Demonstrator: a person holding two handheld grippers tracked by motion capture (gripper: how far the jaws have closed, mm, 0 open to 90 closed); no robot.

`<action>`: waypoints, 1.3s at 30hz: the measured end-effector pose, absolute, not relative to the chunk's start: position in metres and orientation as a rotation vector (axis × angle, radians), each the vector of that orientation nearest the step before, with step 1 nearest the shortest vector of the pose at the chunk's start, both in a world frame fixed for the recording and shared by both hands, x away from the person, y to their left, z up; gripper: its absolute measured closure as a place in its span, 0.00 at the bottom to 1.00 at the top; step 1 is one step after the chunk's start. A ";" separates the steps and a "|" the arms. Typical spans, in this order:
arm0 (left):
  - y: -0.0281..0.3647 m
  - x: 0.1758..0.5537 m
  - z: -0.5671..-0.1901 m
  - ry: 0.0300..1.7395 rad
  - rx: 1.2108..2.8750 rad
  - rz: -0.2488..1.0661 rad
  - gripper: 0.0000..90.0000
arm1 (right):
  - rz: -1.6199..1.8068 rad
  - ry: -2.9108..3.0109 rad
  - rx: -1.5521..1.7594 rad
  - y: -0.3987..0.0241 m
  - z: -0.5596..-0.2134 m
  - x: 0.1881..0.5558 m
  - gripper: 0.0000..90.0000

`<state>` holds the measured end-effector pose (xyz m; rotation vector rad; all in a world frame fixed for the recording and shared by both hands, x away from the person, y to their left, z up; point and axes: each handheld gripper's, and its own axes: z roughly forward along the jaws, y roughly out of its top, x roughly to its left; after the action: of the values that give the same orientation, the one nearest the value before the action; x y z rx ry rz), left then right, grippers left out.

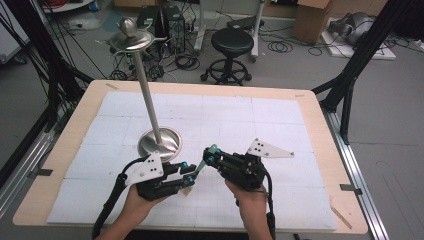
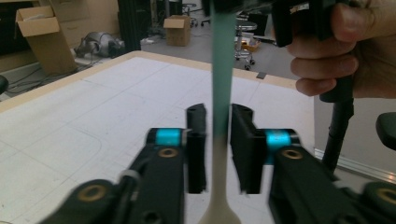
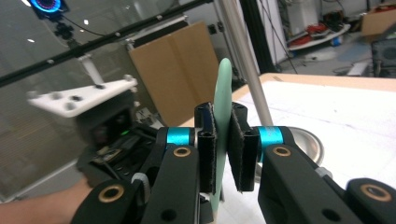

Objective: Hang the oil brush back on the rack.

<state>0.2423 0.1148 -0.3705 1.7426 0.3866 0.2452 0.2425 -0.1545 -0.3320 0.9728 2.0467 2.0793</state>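
Observation:
A slim spatula, teal along its length and cream at its lower end, slants between my two grippers near the table's front. My right gripper is shut on its teal upper end; in the right gripper view both pads press on the teal blade. My left gripper sits lower on the spatula. In the left gripper view the teal shaft runs upright between the jaws, with a thin gap on its left side, so that gripper stands open around it.
A metal stand with a round base, a tall pole and a knobbed top disc rises just behind the grippers. A white mat covers the wooden table. A black stool and boxes sit on the floor beyond.

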 end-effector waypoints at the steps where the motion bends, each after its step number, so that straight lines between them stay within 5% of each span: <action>1: 0.118 0.245 -0.369 0.382 1.739 0.219 0.76 | 2.074 2.050 0.955 -0.156 -0.330 0.242 0.92; 19: 0.130 0.261 -0.359 0.247 1.730 -0.061 0.64 | 2.160 2.248 0.557 -0.160 -0.310 0.258 0.92; 25: 0.123 0.260 -0.357 0.206 1.750 -0.092 0.71 | 2.169 2.314 0.461 -0.148 -0.312 0.259 0.92; 31: 0.121 0.260 -0.358 0.189 1.762 -0.080 0.92 | 2.168 2.338 0.444 -0.143 -0.315 0.260 0.92; 33: 0.121 0.260 -0.358 0.202 1.770 -0.067 0.93 | 2.168 2.330 0.448 -0.143 -0.316 0.260 0.91; 34: 0.121 0.260 -0.358 0.217 1.770 -0.059 0.93 | 2.164 2.327 0.459 -0.143 -0.317 0.260 0.88; 36: 0.123 0.261 -0.355 0.244 1.759 -0.029 0.93 | 2.147 2.261 0.551 -0.145 -0.317 0.258 0.48; 39: 0.129 0.265 -0.348 0.301 1.742 0.034 0.93 | 2.137 2.134 0.648 -0.157 -0.318 0.250 0.34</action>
<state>0.2646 0.1291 -0.3483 1.7417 0.3009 0.0336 0.2503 -0.1567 -0.3176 0.6485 2.1335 2.1373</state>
